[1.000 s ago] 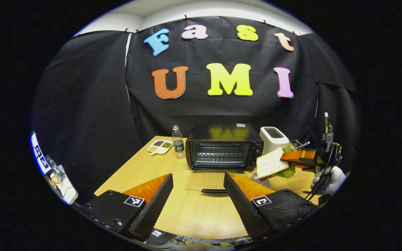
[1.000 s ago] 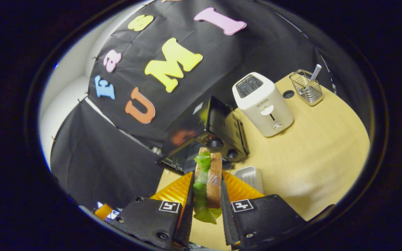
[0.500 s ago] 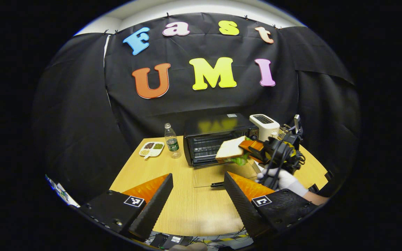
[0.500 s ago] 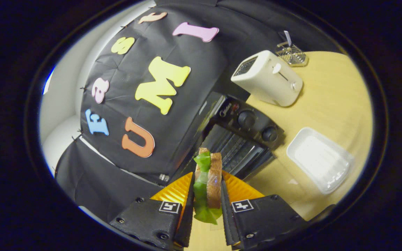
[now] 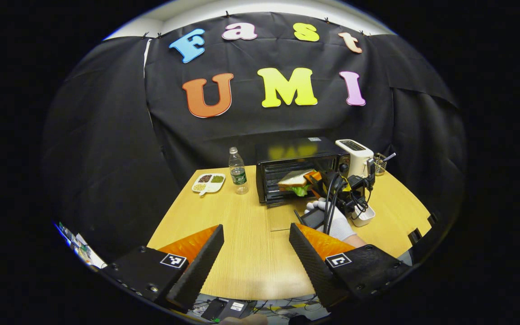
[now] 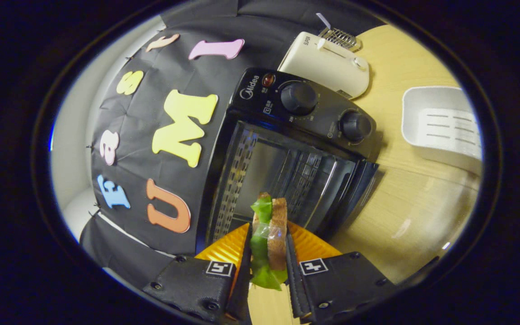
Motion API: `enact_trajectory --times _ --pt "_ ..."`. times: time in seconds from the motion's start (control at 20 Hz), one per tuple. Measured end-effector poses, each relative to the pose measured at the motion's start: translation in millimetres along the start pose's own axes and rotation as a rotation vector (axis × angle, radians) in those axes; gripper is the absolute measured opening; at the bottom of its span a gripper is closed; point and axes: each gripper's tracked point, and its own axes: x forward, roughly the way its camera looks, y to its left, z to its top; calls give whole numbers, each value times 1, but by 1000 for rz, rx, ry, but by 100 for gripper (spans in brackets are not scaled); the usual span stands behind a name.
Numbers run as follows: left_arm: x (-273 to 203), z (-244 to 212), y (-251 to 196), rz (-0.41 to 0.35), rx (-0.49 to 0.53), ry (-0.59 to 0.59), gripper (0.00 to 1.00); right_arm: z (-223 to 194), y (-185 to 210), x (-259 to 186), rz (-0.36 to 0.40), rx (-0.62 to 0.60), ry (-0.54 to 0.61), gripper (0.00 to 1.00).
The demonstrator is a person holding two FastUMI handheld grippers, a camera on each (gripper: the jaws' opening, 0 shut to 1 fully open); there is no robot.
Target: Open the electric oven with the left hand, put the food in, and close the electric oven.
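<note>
The black electric oven (image 5: pixel 303 169) stands at the back of the wooden table (image 5: pixel 251 253), its glass door (image 5: pixel 287 216) folded down flat. My right gripper (image 6: pixel 267 253) is shut on a sandwich (image 6: pixel 269 241) of bread and green lettuce. In the left gripper view that sandwich (image 5: pixel 294 181) sits at the oven's mouth, held by the far gripper and a white-gloved hand (image 5: pixel 334 221). In the right gripper view the oven cavity (image 6: pixel 287 176) with its wire rack lies just ahead of the sandwich. My left gripper (image 5: pixel 255 255) hangs open over the table's near edge, holding nothing.
A white toaster (image 5: pixel 355 155) and a wire basket (image 5: pixel 379 163) stand right of the oven. A white tray (image 6: pixel 440 126) lies on the table by the oven's knobs (image 6: pixel 299 97). A water bottle (image 5: pixel 238 170) and a divided dish (image 5: pixel 208 183) sit left of the oven.
My right gripper has carried the sandwich leftward and forward from beside the toaster to the oven's open mouth. My left gripper has drawn back from the oven, staying open.
</note>
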Motion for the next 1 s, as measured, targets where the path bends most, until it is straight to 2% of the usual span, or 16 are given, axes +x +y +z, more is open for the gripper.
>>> enact_trajectory --times 0.15,0.35,0.4,0.55,0.6,0.65,0.7,0.75,0.8,0.85,0.9,1.0 --pt "3 -1 4 -10 0 3 96 -11 2 17 -4 2 0 40" --pt "8 -1 7 -21 -12 5 96 -4 0 40 -27 -3 -46 40" --pt "8 -2 7 -24 -18 7 96 -3 -4 45 -47 -12 -44 31" --pt "7 -1 7 -34 -42 4 96 -3 -6 44 -85 -99 -23 37" --pt "8 -1 6 -38 -57 6 96 -4 -11 44 -106 -139 -9 54" --pt "8 1 7 -41 -72 4 96 -4 -11 43 -112 -176 9 48" --pt "9 3 10 -36 -82 0 96 -5 -7 44 -117 -202 27 97" --pt "10 4 11 -34 -90 -4 96 -6 -5 43 -137 -241 36 78" --pt "10 6 10 -33 -92 -7 96 -4 -8 40 -166 -292 43 99" --pt "10 7 10 -31 -88 -10 96 -4 -14 33 -187 -337 52 86" --pt "10 10 10 -29 -78 -15 96 -2 -17 27 -211 -379 57 99" --pt "9 16 7 -33 -69 -33 96 6 -23 17 -240 -481 44 99"
